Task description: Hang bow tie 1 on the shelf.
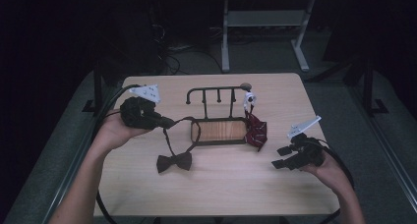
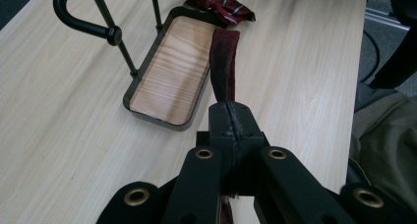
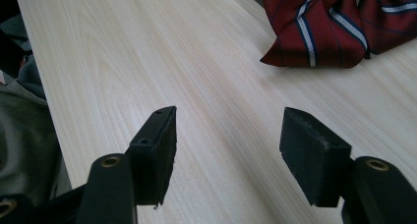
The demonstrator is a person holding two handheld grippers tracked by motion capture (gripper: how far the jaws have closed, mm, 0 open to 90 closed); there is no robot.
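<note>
A dark maroon bow tie [image 1: 174, 162] lies on the table in front of the rack, its strap [image 1: 169, 135] rising to my left gripper [image 1: 166, 121], which is shut on it. In the left gripper view the strap [image 2: 223, 62] runs out from between the closed jaw tips [image 2: 231, 117]. A black rack with hooks [image 1: 216, 92] stands on a wooden tray [image 1: 219, 130]. A red striped tie [image 1: 255, 130] hangs from the rack's right end and bunches on the table [image 3: 334, 25]. My right gripper [image 1: 281, 156] rests open at the right, nothing between its fingers [image 3: 228, 153].
The light wooden table [image 1: 221, 189] has free room at the front and the far left. Cables trail from both grippers over the table edges. A white desk frame [image 1: 260, 27] stands on the floor behind the table.
</note>
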